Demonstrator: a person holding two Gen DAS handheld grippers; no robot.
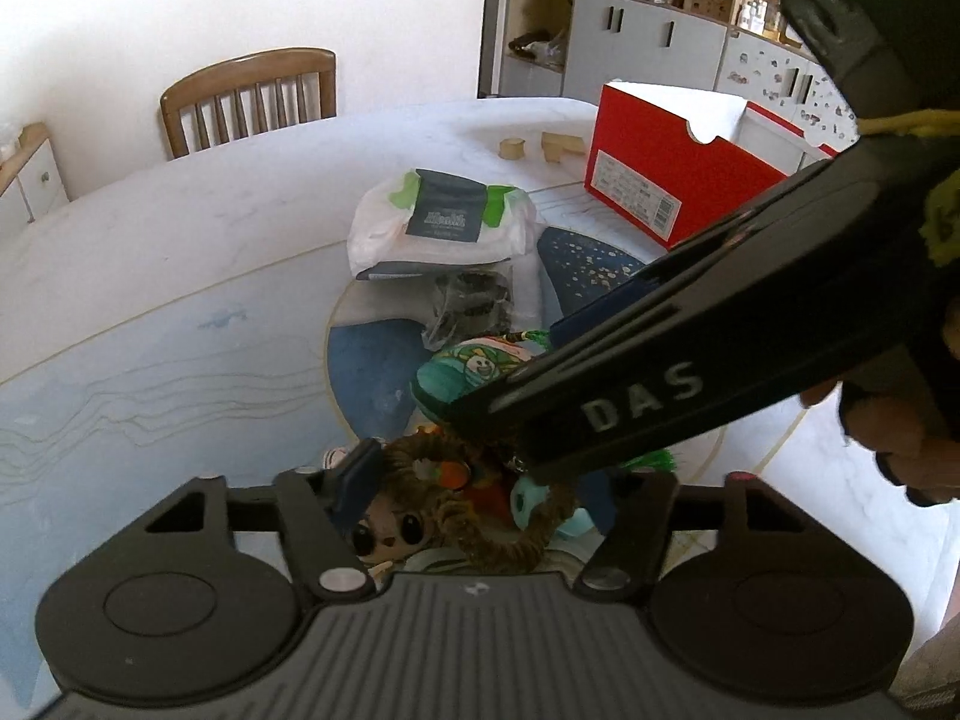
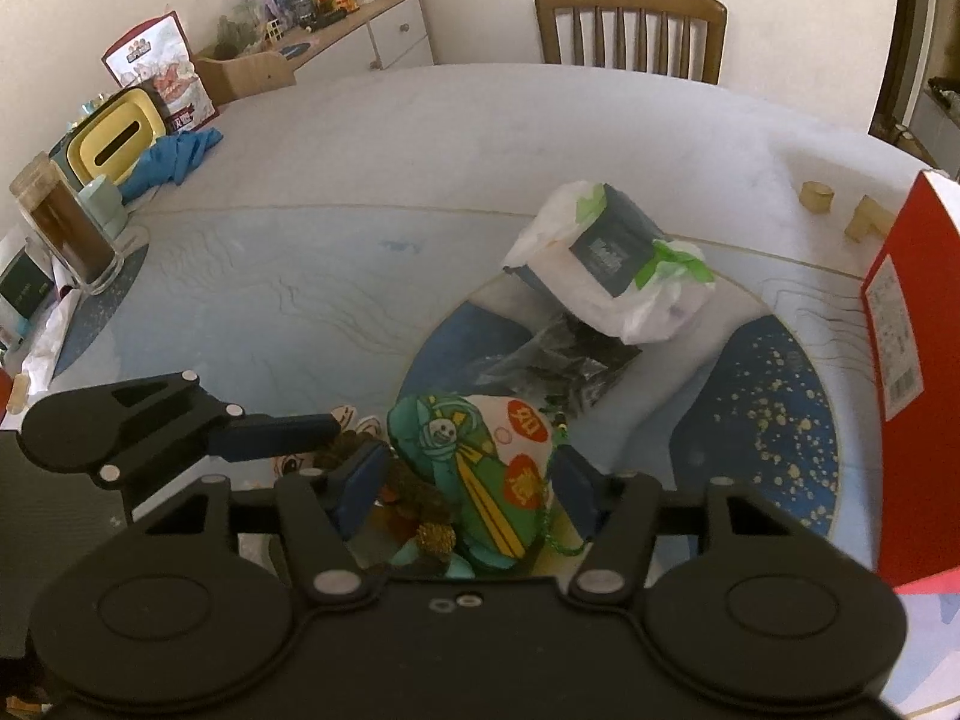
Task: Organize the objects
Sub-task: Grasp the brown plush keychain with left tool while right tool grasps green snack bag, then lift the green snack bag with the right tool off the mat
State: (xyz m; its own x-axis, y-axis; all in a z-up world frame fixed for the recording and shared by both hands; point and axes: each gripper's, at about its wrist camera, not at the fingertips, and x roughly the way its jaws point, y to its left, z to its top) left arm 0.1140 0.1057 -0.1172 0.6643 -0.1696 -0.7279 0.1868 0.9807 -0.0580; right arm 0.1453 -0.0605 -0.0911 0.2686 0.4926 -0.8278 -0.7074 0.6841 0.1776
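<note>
Both tongs [image 2: 465,489] straddle toys: right w/ green pouch [image 2: 480,480], left [image 1: 486,498] w/ brown plush [image 1: 420,516].

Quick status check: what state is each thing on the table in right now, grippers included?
Left gripper: part open around the brown plush.
Right gripper: part open, astride the green pouch.
Red box: open, upright.
White bag: bundled, lying on the table.
Clear packet: crumpled, flat.

Evenly daylit, soft shadows only. Pale glare across the table [image 1: 180,276]. Strong fisheye bending, dark corners. Nearest toys slightly soft; right-wrist view somewhat hazy.
</note>
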